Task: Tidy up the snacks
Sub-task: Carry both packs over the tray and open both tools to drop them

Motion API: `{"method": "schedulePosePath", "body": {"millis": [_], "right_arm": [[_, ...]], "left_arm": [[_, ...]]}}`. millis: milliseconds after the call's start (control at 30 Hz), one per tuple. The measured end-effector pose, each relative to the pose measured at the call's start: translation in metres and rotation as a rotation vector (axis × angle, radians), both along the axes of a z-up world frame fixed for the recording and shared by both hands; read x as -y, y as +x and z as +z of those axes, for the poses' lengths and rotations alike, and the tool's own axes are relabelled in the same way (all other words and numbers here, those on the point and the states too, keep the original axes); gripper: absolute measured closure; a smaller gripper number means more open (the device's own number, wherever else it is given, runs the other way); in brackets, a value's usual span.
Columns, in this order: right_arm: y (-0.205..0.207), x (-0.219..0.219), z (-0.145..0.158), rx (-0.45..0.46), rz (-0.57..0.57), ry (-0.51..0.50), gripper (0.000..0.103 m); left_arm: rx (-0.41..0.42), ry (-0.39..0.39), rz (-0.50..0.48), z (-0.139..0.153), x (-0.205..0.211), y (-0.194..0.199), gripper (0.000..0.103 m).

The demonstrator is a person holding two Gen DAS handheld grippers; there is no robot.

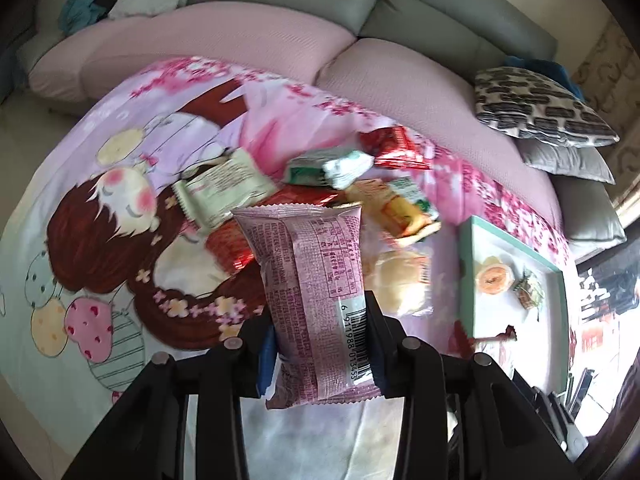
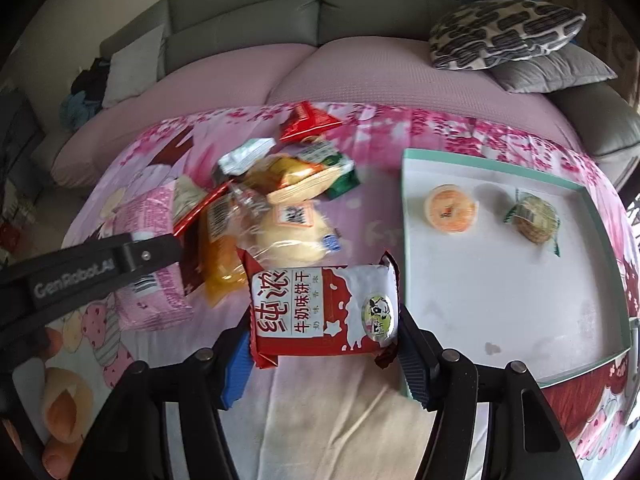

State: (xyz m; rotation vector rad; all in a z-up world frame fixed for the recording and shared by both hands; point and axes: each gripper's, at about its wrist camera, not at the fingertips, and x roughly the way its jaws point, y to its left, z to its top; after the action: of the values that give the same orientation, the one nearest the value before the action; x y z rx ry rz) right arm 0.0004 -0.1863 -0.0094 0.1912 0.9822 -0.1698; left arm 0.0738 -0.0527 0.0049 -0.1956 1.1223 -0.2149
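Note:
My left gripper is shut on a pink snack packet, held upright above the patterned cloth; the same gripper and pink packet show at the left of the right wrist view. My right gripper is shut on a red and white milk biscuit packet, lifted just left of the tray. A pile of snacks lies on the cloth: a bun in clear wrap, an orange packet, a red packet and green ones. The teal-rimmed white tray holds an orange jelly cup and a wrapped cookie.
The cartoon-print cloth covers a low surface in front of a pink and grey sofa. Patterned and grey cushions sit at the sofa's right end. Part of a hand shows at the lower left of the right wrist view.

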Motion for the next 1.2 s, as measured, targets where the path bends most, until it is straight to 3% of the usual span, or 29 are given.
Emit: {"method": "schedulePosePath", "body": {"millis": [467,767,1200], "right_arm": [[-0.025,0.131,0.001,-0.005,-0.375,0.045,0.037],[-0.059,0.200,-0.005,-0.017,-0.571,0.068,0.037],[-0.083,0.243,-0.021,-0.043,-0.696,0.123,0.037]], "left_arm": [[0.063,-0.020,-0.242,0.013,0.089,-0.010,0.064],[0.045,-0.038,-0.398,0.001,0.153,-0.020,0.064],[0.021,-0.020,-0.537,-0.023,0.203,-0.038,0.064]]}}
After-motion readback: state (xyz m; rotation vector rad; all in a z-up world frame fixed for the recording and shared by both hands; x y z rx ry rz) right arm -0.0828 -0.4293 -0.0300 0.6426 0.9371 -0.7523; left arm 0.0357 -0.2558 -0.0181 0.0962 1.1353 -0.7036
